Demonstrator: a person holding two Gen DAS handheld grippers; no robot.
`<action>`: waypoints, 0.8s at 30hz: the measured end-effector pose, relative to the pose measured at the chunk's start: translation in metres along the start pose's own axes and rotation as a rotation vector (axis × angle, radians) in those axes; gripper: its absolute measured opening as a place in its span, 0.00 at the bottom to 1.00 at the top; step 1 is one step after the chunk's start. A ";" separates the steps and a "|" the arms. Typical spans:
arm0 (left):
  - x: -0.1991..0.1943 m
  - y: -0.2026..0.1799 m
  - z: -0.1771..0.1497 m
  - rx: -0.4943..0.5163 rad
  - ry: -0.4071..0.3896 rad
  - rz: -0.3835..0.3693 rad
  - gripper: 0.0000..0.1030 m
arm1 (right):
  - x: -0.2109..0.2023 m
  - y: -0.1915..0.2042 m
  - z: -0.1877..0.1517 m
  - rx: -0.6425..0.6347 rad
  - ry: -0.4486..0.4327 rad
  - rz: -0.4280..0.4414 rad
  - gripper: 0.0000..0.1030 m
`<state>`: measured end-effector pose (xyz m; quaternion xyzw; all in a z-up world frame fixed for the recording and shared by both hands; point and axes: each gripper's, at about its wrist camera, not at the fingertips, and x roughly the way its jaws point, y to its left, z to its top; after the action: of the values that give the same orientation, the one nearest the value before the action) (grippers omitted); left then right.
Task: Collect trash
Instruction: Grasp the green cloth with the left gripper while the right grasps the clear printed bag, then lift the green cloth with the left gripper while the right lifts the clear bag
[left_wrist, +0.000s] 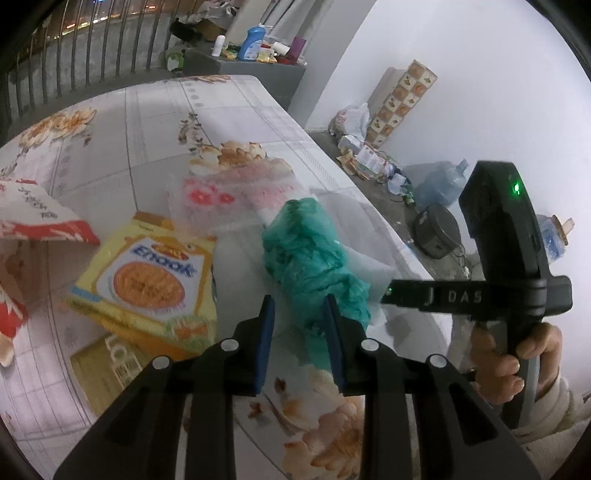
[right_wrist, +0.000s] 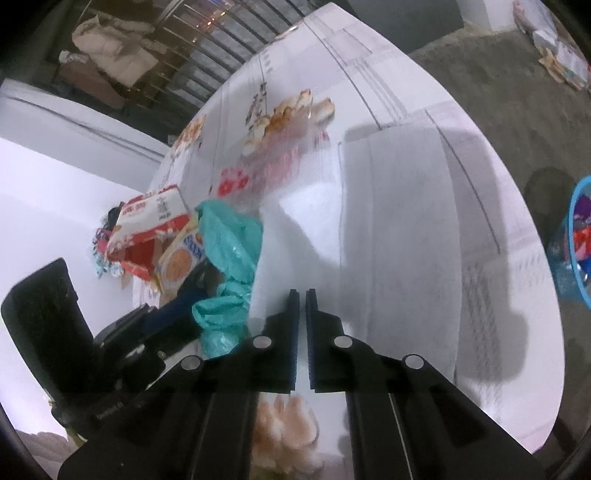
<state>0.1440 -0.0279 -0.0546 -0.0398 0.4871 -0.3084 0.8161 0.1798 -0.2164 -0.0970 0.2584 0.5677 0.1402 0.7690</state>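
A table (left_wrist: 122, 122) under a flowered cloth fills the room's near side, with a railing behind it and clutter along the floor by the wall. The trash sits bunched together on the cloth: a green bag (left_wrist: 310, 254) in the middle, a yellow packet (left_wrist: 147, 280) at its nine o'clock, a clear wrapper (left_wrist: 221, 199) at its eleven, and a white sheet (right_wrist: 391, 221) spread at its three.

The left gripper (left_wrist: 299, 306) has its jaws around the near end of the bag, pads close against the crumpled film; I judge it a light pinch. The right gripper (right_wrist: 302, 295) is nearly shut on the near edge of the sheet, though I cannot tell whether it has caught anything.

Risks: the slippery film could slide out on lifting. The bag lies partly on the sheet, so pulling one may drag or spill the other. A blue basket (right_wrist: 576, 240) stands off the table edge at three o'clock; the carry there could shed pieces.
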 end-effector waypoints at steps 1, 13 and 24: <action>-0.001 -0.001 -0.002 0.001 0.001 -0.004 0.25 | -0.002 0.000 -0.005 -0.005 -0.002 -0.005 0.06; -0.036 -0.005 0.018 0.065 -0.092 0.037 0.25 | -0.053 -0.003 0.039 -0.026 -0.153 -0.011 0.44; 0.032 0.048 0.090 -0.031 0.050 0.142 0.25 | -0.004 -0.030 0.107 0.166 -0.048 0.121 0.44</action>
<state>0.2509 -0.0283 -0.0500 -0.0100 0.5135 -0.2429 0.8229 0.2771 -0.2684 -0.0865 0.3584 0.5421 0.1325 0.7484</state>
